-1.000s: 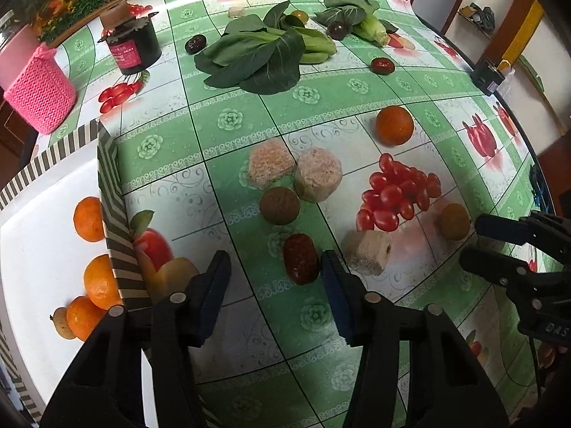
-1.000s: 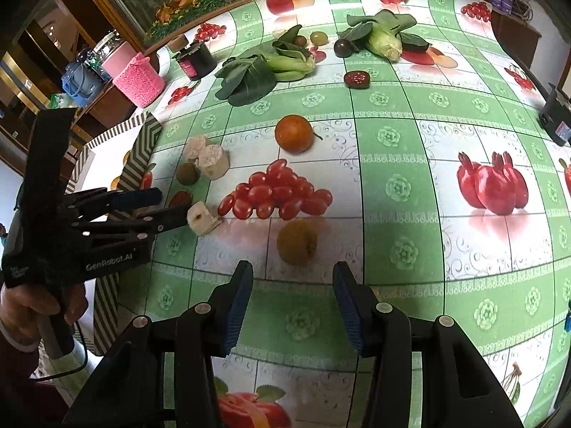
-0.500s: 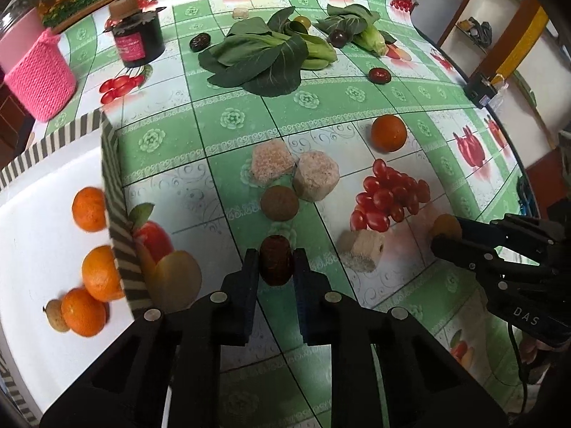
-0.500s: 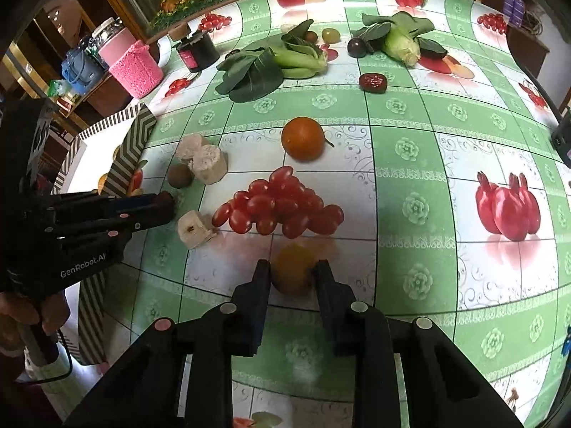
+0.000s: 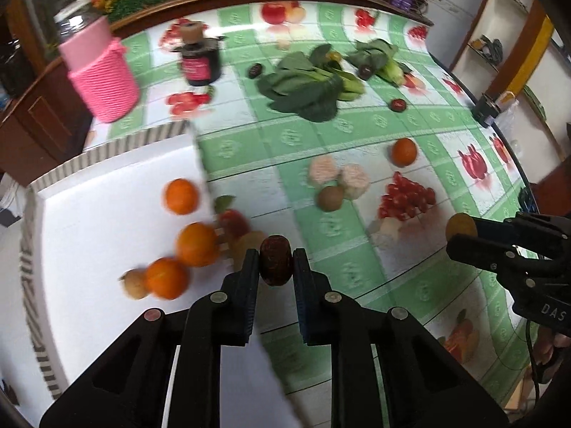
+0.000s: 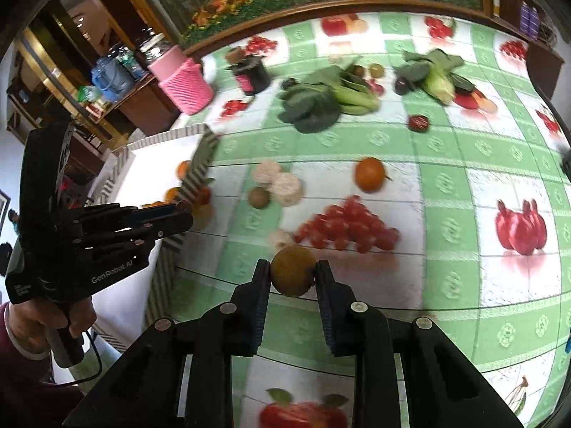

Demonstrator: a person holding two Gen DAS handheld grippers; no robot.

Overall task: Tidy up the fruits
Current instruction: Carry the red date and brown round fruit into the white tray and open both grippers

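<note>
**Both grippers lifted a fruit and swung toward the tray**

Both fruits had left the cloth since half a second before, and the views had swung up and left; the left gripper (image 5: 275,265) was closed tight on a dark red fruit (image 5: 275,265), and it hung near the striped edge of the white tray (image 5: 107,192); the right gripper (image 6: 292,276) was closed tight on a brown round fruit (image 6: 293,275), and it hung above the cloth, near the pile of red cherry tomatoes (image 6: 348,226).

To do this step well, I think each hand should keep its squeeze soft and steady so the fruit does not slip or bruise; the left one should go first, well over the striped wall, and come down low before it lets go, so the fruit does not roll; it should land on a bare white spot, apart from the three oranges (image 5: 196,244) already in the tray; the right hand should wait its turn so the two tools do not bump.

More things lay on the table: one orange (image 6: 370,174), a small brown fruit (image 6: 259,197) touching two pale round blocks (image 6: 285,187), and leafy greens (image 6: 314,103) farther back; the tablecloth (image 6: 446,185) was green and white squares with printed fruit pictures; a pink knitted basket (image 6: 183,87) and a dark jar (image 6: 251,75) stood near the far edge; wooden cabinets and flowers stood behind; much of it looked blurry.
</note>
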